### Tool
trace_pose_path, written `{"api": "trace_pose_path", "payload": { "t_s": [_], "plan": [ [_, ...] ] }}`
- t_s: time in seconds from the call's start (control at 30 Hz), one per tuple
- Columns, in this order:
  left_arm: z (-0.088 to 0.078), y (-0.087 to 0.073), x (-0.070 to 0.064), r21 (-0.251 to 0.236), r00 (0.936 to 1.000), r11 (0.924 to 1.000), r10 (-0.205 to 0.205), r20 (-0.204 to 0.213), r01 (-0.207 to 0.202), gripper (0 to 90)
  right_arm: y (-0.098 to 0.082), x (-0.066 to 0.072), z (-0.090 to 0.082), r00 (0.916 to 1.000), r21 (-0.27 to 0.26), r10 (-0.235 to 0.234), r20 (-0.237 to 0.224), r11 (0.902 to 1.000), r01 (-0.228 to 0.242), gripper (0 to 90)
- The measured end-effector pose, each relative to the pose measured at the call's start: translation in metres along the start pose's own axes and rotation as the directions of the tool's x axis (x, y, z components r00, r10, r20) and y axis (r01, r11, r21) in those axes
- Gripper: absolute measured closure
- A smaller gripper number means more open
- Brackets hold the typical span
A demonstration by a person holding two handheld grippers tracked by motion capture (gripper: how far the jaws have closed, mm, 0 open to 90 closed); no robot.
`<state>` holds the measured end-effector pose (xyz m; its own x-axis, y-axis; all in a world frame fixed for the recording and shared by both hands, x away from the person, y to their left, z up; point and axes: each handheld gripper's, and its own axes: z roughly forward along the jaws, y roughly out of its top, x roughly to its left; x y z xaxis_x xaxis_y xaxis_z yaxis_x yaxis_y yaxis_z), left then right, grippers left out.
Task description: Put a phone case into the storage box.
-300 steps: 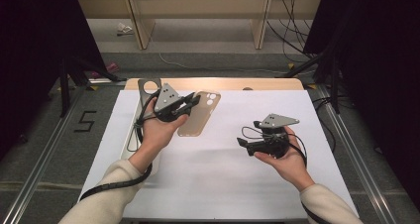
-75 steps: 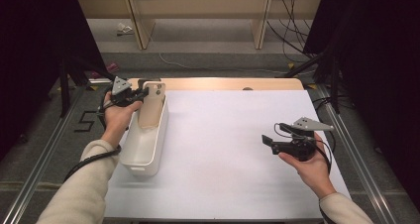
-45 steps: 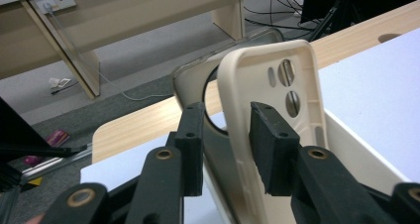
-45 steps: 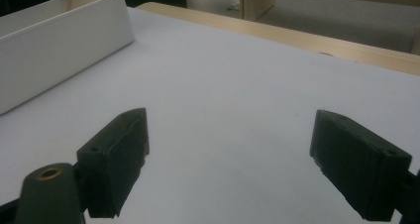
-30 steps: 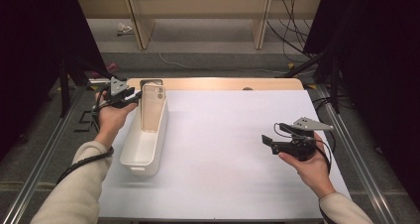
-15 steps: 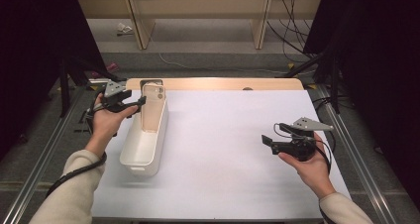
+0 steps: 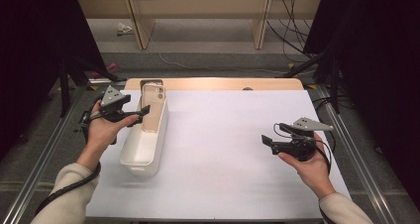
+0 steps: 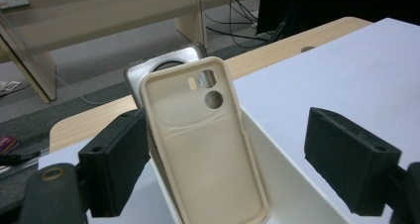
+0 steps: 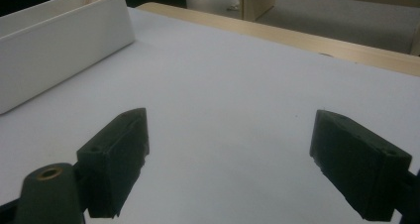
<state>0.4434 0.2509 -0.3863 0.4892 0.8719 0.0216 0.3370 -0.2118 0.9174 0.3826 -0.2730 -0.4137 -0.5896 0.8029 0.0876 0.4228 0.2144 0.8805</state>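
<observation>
Now your left tongs (image 7: 141, 111), just opening wide, release the beige phone case (image 8: 208, 144) leaning in the white bin (image 7: 143, 149). Your right tongs (image 7: 267, 140) gape, holding nothing. No writing is legible.

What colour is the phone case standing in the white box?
Beige, a pale cream phone case; the left gripper view shows it best.

The left gripper (image 7: 141, 111) is sitting at the middle left of the high view, and its jaws have just been opening wide, gripping nothing. The right gripper (image 7: 267, 140) is resting at the lower right, its jaws standing wide apart and empty.
</observation>
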Motion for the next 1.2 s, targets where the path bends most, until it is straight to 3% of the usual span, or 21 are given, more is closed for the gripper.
{"api": "trace_pose_path", "payload": {
  "t_s": [0.4,0.63,0.77,1.2],
  "plan": [
    [-0.014,-0.011,-0.016,0.006,0.9980,0.9992,-0.039,0.051,0.038,10.9,0.000,0.000,0.000,1.0000,0.000,0.001,0.001,1.0000,-0.001,16.2],
    [-0.020,-0.017,-0.027,0.001,0.9970,0.9998,-0.019,0.075,0.019,10.0,0.000,0.000,0.000,1.0000,0.000,0.001,0.000,1.0000,-0.001,16.2],
    [-0.023,-0.020,-0.033,0.005,0.9935,0.9994,-0.036,0.108,0.036,8.0,0.000,0.000,0.000,1.0000,0.001,0.002,0.001,1.0000,-0.002,16.2],
    [-0.034,-0.031,-0.052,0.004,0.9921,0.9990,0.044,0.117,-0.045,7.6,0.000,0.000,-0.001,1.0000,-0.003,0.000,-0.002,1.0000,0.000,16.2]
  ]
}}
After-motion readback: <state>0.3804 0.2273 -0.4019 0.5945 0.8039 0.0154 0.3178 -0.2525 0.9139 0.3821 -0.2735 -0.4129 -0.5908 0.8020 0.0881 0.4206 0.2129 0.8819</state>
